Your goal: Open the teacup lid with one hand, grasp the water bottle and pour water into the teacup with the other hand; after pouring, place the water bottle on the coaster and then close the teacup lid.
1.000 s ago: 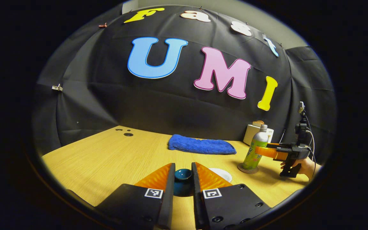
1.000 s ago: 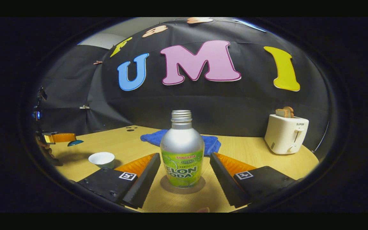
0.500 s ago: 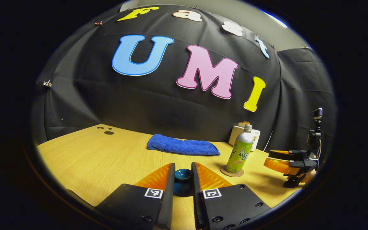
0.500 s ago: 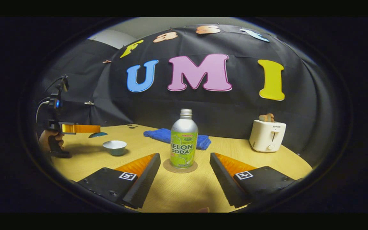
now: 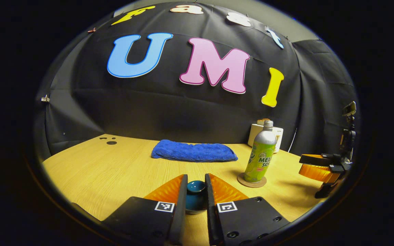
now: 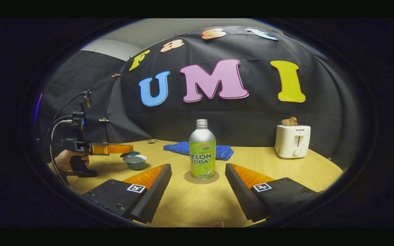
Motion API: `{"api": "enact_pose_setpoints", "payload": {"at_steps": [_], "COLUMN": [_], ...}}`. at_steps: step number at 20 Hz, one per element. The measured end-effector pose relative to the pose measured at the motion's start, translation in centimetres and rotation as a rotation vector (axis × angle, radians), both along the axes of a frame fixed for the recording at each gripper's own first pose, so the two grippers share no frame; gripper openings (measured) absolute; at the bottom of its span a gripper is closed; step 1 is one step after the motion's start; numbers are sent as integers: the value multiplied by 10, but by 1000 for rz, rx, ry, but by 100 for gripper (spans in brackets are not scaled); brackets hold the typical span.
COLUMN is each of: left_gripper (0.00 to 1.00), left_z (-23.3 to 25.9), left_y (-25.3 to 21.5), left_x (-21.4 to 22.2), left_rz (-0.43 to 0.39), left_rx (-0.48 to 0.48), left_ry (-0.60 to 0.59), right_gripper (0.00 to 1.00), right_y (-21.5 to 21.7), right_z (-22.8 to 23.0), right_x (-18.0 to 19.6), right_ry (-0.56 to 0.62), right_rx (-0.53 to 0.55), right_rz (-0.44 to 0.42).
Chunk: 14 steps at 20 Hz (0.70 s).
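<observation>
The left claw [image 5: 196,187] is closed on the dark blue teacup lid [image 5: 196,196], one finger pressing on each side, and holds it just above the teacup [image 6: 135,162]. The right claw [image 6: 198,180] is wide open, with nothing between its fingers. Just in front of it the water bottle [image 6: 202,150] stands upright on the coaster [image 6: 201,177]. From the bottle, the teacup is at the left on the surface [image 6: 197,205], the blue towel [image 6: 183,149] lies behind, and the white toaster [image 6: 292,140] is at the right.
</observation>
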<state>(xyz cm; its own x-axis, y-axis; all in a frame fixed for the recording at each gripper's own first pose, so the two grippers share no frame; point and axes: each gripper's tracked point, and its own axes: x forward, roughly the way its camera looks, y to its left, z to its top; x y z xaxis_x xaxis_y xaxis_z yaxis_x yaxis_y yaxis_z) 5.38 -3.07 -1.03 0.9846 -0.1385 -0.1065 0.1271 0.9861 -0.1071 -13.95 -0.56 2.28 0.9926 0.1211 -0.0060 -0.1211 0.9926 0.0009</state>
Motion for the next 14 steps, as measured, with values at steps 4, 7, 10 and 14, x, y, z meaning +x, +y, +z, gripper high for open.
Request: {"api": "enact_pose_setpoints", "payload": {"at_steps": [4, 7, 10, 14], "left_gripper": [31, 31, 31, 34], "left_z": [-12, -12, -15, -14], "left_y": [-3, -3, -7, -7], "left_x": [9, 9, 11, 11], "left_rz": [28, 43, 34, 52], "left_rx": [53, 81, 102, 134], "left_ry": [40, 41, 45, 44], "right_gripper": [97, 97, 97, 97], "right_y": [-1, 0, 0, 0], "right_z": [1, 1, 1, 1], "right_x": [-1, -2, -1, -2], "right_ry": [1, 1, 1, 2], "right_rx": [0, 0, 0, 0], "right_rz": [2, 12, 14, 15]}}
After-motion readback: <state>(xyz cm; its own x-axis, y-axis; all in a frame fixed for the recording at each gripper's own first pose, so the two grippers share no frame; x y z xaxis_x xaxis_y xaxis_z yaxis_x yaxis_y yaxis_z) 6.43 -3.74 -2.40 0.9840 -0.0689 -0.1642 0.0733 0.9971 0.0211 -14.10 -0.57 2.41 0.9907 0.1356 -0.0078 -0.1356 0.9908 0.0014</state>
